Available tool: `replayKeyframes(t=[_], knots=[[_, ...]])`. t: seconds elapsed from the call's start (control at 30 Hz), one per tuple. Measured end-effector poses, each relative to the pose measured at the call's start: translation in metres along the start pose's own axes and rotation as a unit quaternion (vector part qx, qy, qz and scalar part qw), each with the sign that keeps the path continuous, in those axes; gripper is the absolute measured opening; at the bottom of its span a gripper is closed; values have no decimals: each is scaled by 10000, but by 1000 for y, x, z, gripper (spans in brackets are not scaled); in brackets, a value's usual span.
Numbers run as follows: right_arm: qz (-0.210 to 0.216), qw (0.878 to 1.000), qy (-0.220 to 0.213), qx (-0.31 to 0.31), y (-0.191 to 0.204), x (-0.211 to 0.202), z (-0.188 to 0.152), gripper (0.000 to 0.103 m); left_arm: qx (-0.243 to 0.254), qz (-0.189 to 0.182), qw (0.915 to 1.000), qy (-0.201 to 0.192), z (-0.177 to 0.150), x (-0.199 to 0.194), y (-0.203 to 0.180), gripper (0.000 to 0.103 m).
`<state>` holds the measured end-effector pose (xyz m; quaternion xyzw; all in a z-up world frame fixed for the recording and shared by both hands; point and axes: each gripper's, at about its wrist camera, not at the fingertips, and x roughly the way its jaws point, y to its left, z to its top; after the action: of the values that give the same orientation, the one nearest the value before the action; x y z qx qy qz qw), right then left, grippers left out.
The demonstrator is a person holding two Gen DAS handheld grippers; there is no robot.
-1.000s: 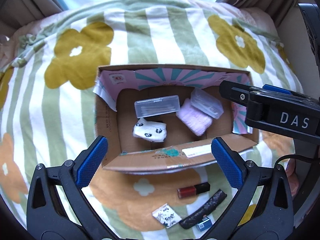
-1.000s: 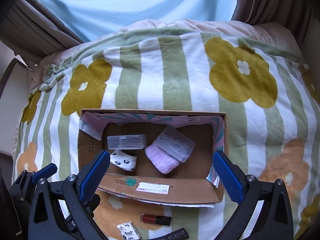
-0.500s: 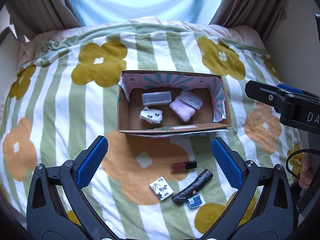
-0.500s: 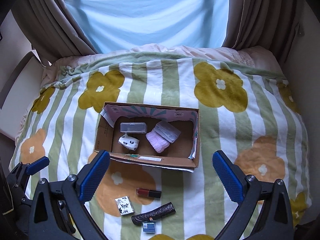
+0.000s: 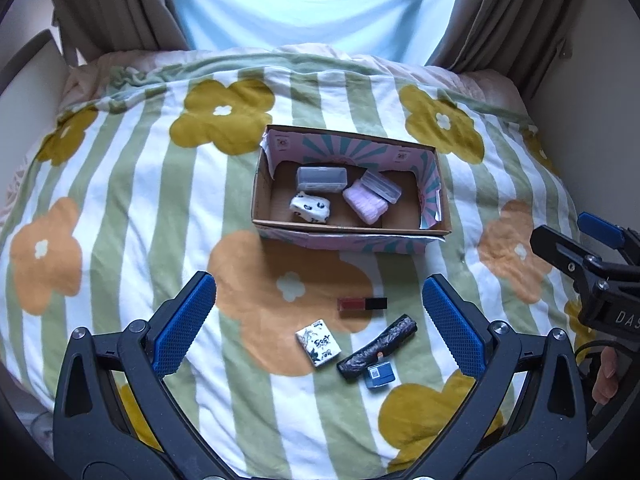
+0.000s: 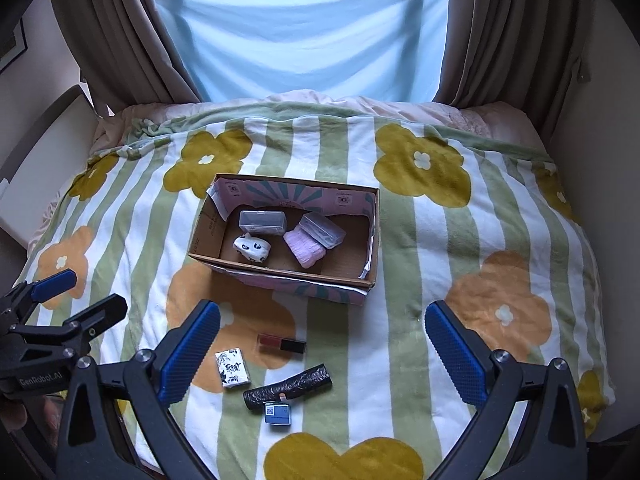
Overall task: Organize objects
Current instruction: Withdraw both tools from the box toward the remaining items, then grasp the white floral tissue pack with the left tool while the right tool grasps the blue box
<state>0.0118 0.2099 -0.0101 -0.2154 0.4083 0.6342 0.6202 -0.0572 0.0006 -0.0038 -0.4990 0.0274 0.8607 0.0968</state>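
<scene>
The fingers (image 5: pixel 454 326) of the left gripper (image 5: pixel 318 324) were spread wide with nothing held between them; those of the right gripper (image 6: pixel 320 350) were likewise spread and empty. Both were held above the bed, short of the loose items. Below the left gripper, four items lay on the flowered blanket (image 5: pixel 132 216): a red lip tube (image 5: pixel 362 304), a small printed packet (image 5: pixel 319 343), a dark rolled pouch (image 5: pixel 378 348) and a small blue case (image 5: pixel 380 376). The blue case lay touching the near end of the pouch — the packet was just beside both, the tube a little apart.

Beyond these stood the open cardboard box (image 5: pixel 348 236). Inside it were seen a clear case (image 5: pixel 321 179), a second clear case (image 5: pixel 381 186) resting on a pink cloth (image 5: pixel 365 206), and a white spotted bundle (image 5: pixel 311 208). It was judged that the four loose items remained to be boxed.

The following faults could be expected:
- The blanket is soft; a low pinch could gather fabric with a thin item.
- The pouch and blue case are in contact — one could be dragged along with the other.
- The tube could roll from a loose grip.
- The box's near wall could be struck on approach.
</scene>
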Motion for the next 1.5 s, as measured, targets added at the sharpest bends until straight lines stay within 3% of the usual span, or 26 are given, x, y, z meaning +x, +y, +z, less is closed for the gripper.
replayKeyframes(t=[0.3, 0.57, 0.8, 0.97, 1.2, 1.5], knots=[[185, 9995, -272, 6, 0, -17, -7, 102, 160, 50, 9996, -224, -5, -14, -3, 103], [394, 9985, -350, -149, 8, -16, -28, 102, 425, -58, 9990, -137, -7, -9, -3, 103], [385, 9983, -262, -339, 19, 4, -57, 102, 1050, -166, 9943, -39, -18, 12, -5, 103], [277, 9987, -129, -410, 28, 29, -84, 98, 1606, -332, 9863, 168, -35, 41, -6, 103], [367, 9985, 237, -316, 39, 78, -130, 92, 2414, -588, 9672, 523, -71, 96, -8, 103], [374, 9968, 649, -291, 54, 141, -185, 87, 2945, -874, 9452, 1102, -116, 189, -9, 101]])
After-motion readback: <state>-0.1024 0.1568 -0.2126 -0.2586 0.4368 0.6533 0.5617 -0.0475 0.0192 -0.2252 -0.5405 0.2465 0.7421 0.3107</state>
